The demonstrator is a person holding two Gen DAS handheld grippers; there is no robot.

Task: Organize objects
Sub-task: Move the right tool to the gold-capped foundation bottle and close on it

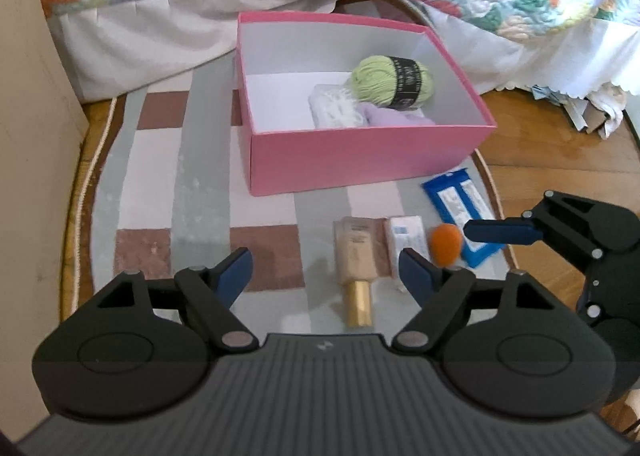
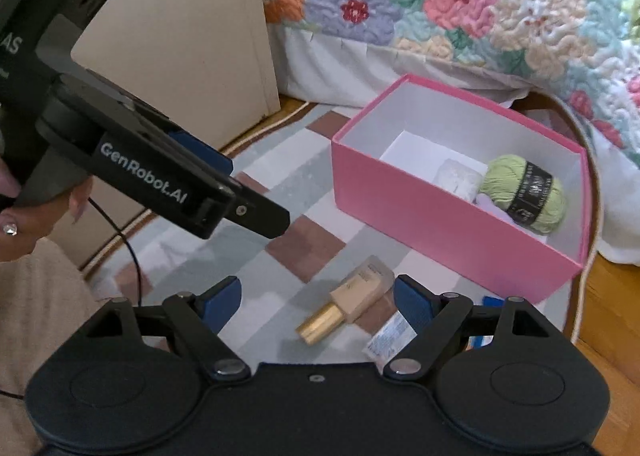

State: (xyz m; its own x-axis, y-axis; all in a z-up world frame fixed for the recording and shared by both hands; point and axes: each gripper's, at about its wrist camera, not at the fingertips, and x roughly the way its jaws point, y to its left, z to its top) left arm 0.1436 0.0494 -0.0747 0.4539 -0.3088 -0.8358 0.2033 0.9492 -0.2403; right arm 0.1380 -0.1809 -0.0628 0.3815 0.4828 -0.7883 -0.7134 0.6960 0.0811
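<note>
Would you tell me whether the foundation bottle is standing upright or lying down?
Lying down: the foundation bottle rests lengthwise on the rug, gold cap toward the camera.

Left tool and right tool — both gaping wide, holding nothing.

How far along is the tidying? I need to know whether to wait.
Partly done. In the pink box: green yarn, a white packet, a lilac item. Both grippers, left and right, are open and empty. Left on the rug: foundation bottle, small white pack, orange sponge, blue wipes.
</note>
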